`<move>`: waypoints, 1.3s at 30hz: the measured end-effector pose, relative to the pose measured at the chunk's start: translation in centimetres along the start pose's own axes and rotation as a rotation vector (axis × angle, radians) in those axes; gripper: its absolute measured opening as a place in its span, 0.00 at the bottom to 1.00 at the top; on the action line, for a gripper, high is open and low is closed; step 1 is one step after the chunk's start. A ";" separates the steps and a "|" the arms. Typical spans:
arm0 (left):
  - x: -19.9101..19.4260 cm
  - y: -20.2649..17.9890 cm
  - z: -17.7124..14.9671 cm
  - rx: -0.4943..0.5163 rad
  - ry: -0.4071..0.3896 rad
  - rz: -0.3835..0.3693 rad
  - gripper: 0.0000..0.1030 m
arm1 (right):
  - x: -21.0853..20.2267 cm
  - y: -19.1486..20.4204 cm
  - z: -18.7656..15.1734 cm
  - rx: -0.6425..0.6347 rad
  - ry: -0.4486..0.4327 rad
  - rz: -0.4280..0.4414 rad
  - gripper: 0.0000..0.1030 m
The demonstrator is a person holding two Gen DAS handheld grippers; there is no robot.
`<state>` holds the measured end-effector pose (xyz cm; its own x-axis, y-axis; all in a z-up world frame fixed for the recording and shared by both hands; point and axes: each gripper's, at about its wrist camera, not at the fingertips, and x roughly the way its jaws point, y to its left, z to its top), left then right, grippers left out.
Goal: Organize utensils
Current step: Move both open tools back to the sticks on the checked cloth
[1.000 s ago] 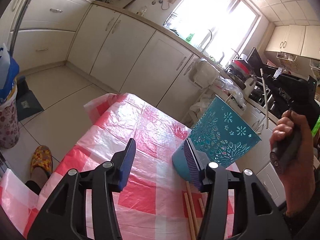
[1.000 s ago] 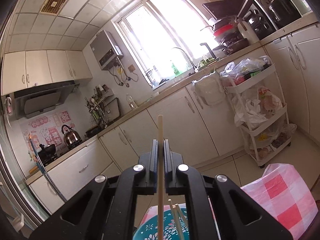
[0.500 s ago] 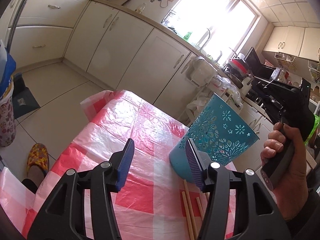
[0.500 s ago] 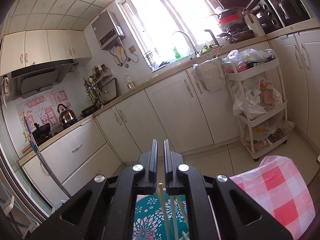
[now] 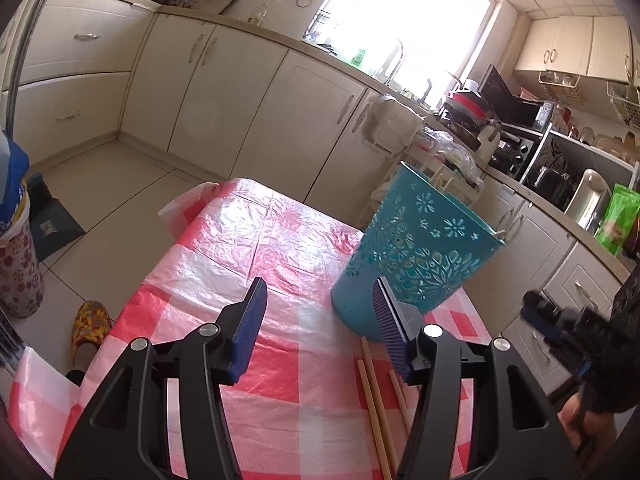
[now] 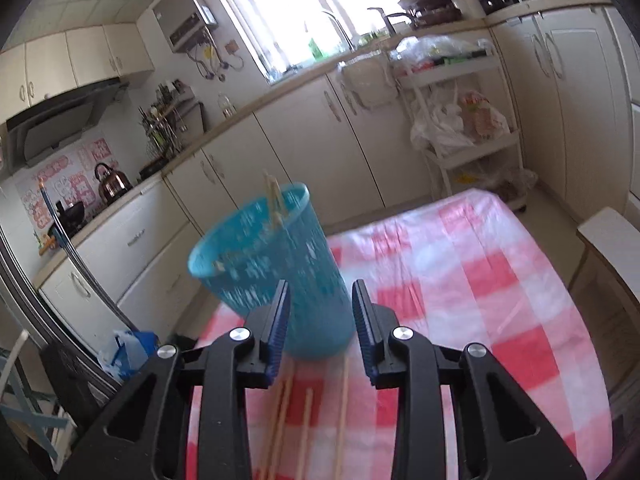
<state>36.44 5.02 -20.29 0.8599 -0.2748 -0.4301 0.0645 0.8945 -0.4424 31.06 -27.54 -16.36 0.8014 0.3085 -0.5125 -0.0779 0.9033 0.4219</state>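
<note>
Two blue-padded jaws of the left gripper (image 5: 318, 320) stand apart and empty over the checked tablecloth (image 5: 256, 240), chopsticks (image 5: 376, 404) lying just before the teal holder (image 5: 424, 248). From the right wrist, the right gripper (image 6: 320, 312) has just been opening with nothing between its jaws, the teal holder (image 6: 256, 260) with chopsticks in it just beyond and loose chopsticks (image 6: 304, 420) on the cloth below.

Teal perforated holder (image 6: 276, 276) stands upright; wooden chopsticks (image 6: 308, 420) lie before it.

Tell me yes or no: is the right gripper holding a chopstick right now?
No, the right gripper has open jaws with nothing between them, while chopsticks lie on the tablecloth below.
</note>
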 end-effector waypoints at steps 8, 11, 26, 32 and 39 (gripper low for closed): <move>-2.3 -2.6 -1.8 0.077 0.056 0.037 0.51 | 2.9 0.2 -4.3 -0.035 0.173 -0.023 0.31; -3.0 -3.2 -2.4 0.095 0.072 0.049 0.51 | 3.3 0.9 -4.5 -0.059 0.191 -0.025 0.31; -3.4 -4.8 -3.3 0.182 0.145 0.113 0.57 | 8.1 2.4 -4.7 -0.218 0.324 -0.154 0.33; -1.7 -4.5 -3.9 0.197 0.239 0.144 0.59 | 7.3 2.6 -5.3 -0.315 0.344 -0.211 0.12; 1.0 -6.1 -4.6 0.279 0.340 0.184 0.59 | 3.2 -0.3 -6.6 -0.239 0.343 -0.172 0.06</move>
<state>34.62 -2.36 -21.61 0.6587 -0.1614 -0.7349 0.1006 0.9868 -0.1266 29.76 -24.88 -23.04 0.5752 0.1927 -0.7950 -0.1282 0.9811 0.1450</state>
